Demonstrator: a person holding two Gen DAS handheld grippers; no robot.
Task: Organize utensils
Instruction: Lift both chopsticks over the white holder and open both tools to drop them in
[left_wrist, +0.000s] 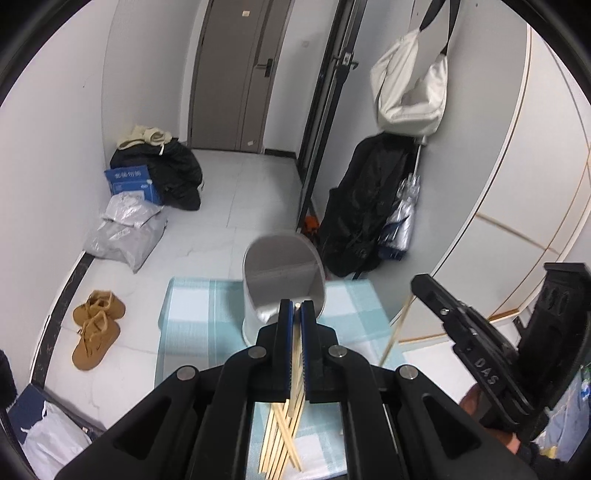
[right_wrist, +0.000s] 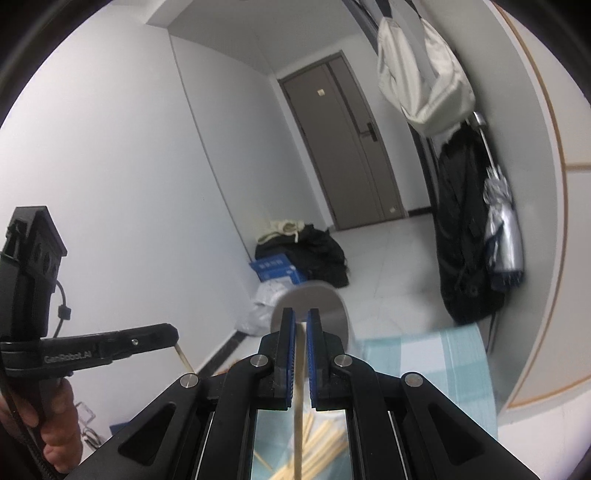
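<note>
My left gripper (left_wrist: 297, 306) is shut on a single wooden chopstick (left_wrist: 295, 354) that runs down between its blue pads. Just beyond its tips a grey cylindrical holder (left_wrist: 284, 280) stands on a light blue checked cloth (left_wrist: 192, 314). A loose pile of chopsticks (left_wrist: 280, 439) lies on the cloth below. My right gripper (right_wrist: 301, 314) is shut on another chopstick (right_wrist: 299, 384), with the holder (right_wrist: 314, 306) behind its tips and the pile (right_wrist: 325, 446) underneath. Each view shows the other gripper: the right one (left_wrist: 415, 282) with its stick (left_wrist: 395, 332), the left one (right_wrist: 173, 336).
The table drops off past the cloth's far edge (left_wrist: 207, 282). On the floor lie brown shoes (left_wrist: 96, 328), grey bags (left_wrist: 125, 236), a blue box (left_wrist: 133, 184) and dark clothes. A black coat (left_wrist: 365, 206), an umbrella and a white bag (left_wrist: 410, 85) hang at the right.
</note>
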